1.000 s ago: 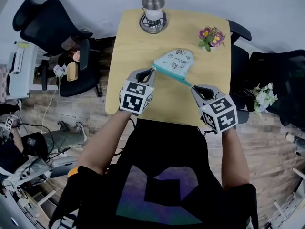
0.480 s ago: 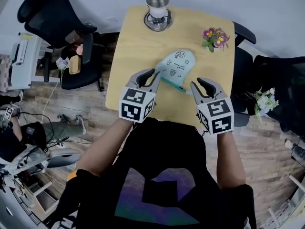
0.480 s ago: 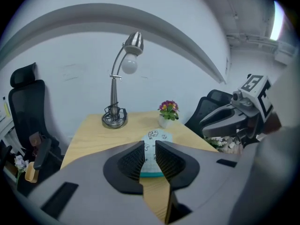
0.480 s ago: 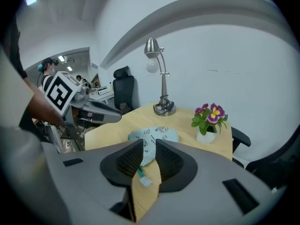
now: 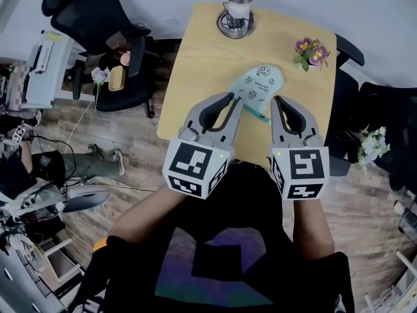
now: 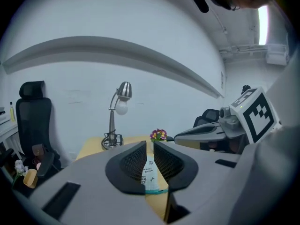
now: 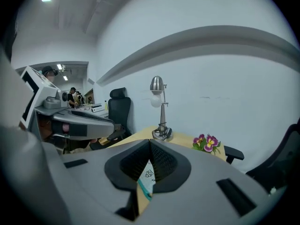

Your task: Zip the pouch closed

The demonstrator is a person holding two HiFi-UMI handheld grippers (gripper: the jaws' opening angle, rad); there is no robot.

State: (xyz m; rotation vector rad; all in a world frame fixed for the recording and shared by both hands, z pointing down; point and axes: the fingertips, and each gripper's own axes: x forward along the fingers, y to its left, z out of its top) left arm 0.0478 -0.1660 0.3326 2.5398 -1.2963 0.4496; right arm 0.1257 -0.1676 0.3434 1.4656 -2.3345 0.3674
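Note:
The pale teal pouch (image 5: pixel 259 85) with small printed figures lies flat on the wooden table (image 5: pixel 189 64), its darker teal zip edge (image 5: pixel 254 111) facing me. Both grippers hang well above it, pointing slightly down, and touch nothing. My left gripper (image 5: pixel 229 99) has a narrow gap between its jaws, which are closing on nothing; in the left gripper view (image 6: pixel 149 144) the pouch (image 6: pixel 149 173) shows far below through that gap. My right gripper (image 5: pixel 281 102) is closing too. Its tips meet in the right gripper view (image 7: pixel 149 142), with the pouch (image 7: pixel 146 177) visible underneath.
A metal desk lamp (image 5: pixel 238 12) stands at the table's far edge, and a small bunch of purple flowers (image 5: pixel 311 49) sits at the far right corner. Black office chairs stand to the left (image 5: pixel 98 18) and right (image 5: pixel 384 116). The floor is wood.
Both grippers let go of the pouch's zip edge, opened and rose toward me. The pouch now lies loose on the table. The right jaws have come together again.

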